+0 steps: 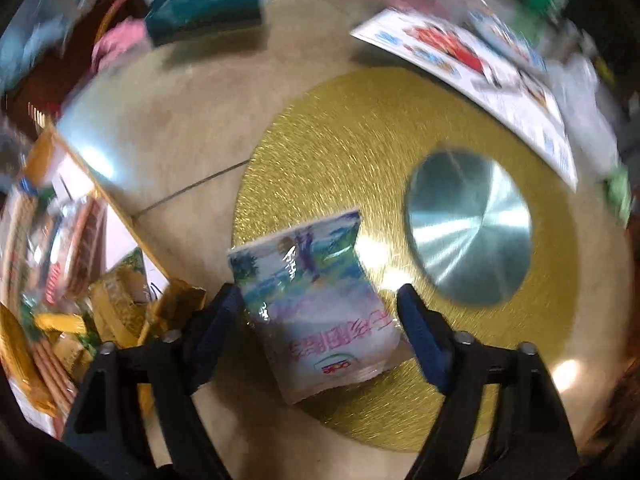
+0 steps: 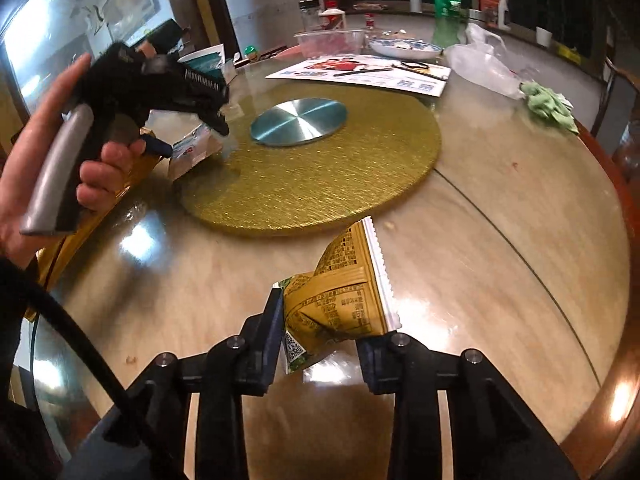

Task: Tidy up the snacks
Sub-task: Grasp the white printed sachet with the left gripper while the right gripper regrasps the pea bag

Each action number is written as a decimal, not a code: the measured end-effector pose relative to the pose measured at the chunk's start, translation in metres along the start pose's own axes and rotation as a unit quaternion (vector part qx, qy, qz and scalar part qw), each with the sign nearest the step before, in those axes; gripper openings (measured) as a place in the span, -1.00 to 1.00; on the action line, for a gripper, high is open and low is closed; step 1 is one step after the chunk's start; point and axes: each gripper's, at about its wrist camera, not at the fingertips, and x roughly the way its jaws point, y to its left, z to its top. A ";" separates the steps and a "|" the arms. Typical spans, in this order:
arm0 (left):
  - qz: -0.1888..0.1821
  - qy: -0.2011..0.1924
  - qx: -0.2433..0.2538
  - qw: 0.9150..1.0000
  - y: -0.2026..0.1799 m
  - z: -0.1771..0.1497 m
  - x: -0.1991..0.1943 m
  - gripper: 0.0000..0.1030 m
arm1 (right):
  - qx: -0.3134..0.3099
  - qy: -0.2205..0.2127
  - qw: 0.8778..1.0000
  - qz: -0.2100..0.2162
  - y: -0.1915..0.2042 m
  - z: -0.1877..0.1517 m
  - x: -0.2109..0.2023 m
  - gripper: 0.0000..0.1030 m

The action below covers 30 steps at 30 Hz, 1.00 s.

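Observation:
My left gripper (image 1: 320,308) is shut on a white and blue snack packet (image 1: 316,300) and holds it above the edge of the gold turntable (image 1: 360,128). The same gripper (image 2: 188,136) and packet (image 2: 190,150) show at the left of the right wrist view. My right gripper (image 2: 320,328) is shut on a crumpled yellow snack packet (image 2: 344,300) with a white serrated edge, held above the wooden table (image 2: 500,240). A gold box (image 1: 60,280) holding several snack packs stands at the left of the left wrist view.
A silver disc (image 2: 298,121) sits in the middle of the turntable (image 2: 320,176). At the back are a printed leaflet (image 2: 360,72), a blue plate (image 2: 404,48), a green bottle (image 2: 444,8), a plastic bag (image 2: 480,64), a clear container (image 2: 330,42) and a green cloth (image 2: 548,106).

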 end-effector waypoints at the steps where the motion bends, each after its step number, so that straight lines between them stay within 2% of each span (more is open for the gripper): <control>1: 0.001 -0.011 0.024 1.000 -0.006 -0.009 -0.004 0.40 | 0.001 -0.001 1.000 0.000 -0.001 -0.001 -0.001 -0.37; 6: -0.027 -0.028 0.117 0.992 -0.023 -0.070 -0.025 0.31 | 0.003 -0.008 1.000 0.009 -0.007 -0.007 -0.007 -0.38; 9: -0.057 -0.033 0.175 0.982 -0.027 -0.125 -0.044 0.29 | 0.001 -0.006 1.000 0.015 -0.009 -0.012 -0.011 -0.40; 13: -0.085 -0.042 0.226 0.970 -0.026 -0.195 -0.070 0.29 | -0.001 -0.001 1.000 0.025 -0.006 -0.021 -0.018 -0.45; 16: -0.094 -0.049 0.247 0.963 -0.023 -0.233 -0.085 0.29 | -0.003 0.000 1.000 0.031 0.001 -0.027 -0.022 -0.46; 18: -0.090 -0.060 0.248 0.963 -0.020 -0.245 -0.089 0.29 | -0.004 0.000 0.999 0.036 0.007 -0.029 -0.022 -0.46; 22: -0.092 -0.064 0.213 0.971 -0.005 -0.242 -0.090 0.34 | -0.002 0.003 0.999 0.043 0.016 -0.027 -0.021 -0.42; 25: -0.105 -0.078 0.194 0.972 0.009 -0.244 -0.099 0.34 | 0.039 -0.003 0.998 0.058 0.008 -0.031 -0.028 -0.03; 26: -0.108 -0.085 0.189 0.972 0.014 -0.244 -0.102 0.38 | 0.054 -0.008 0.996 0.064 0.003 -0.034 -0.034 0.17; 28: -0.109 -0.093 0.173 0.974 0.024 -0.246 -0.104 0.49 | 0.069 -0.017 0.995 0.070 -0.003 -0.039 -0.043 0.20; 30: -0.110 -0.085 0.162 0.977 0.029 -0.246 -0.101 0.49 | 0.078 -0.018 0.995 0.062 -0.008 -0.044 -0.048 0.20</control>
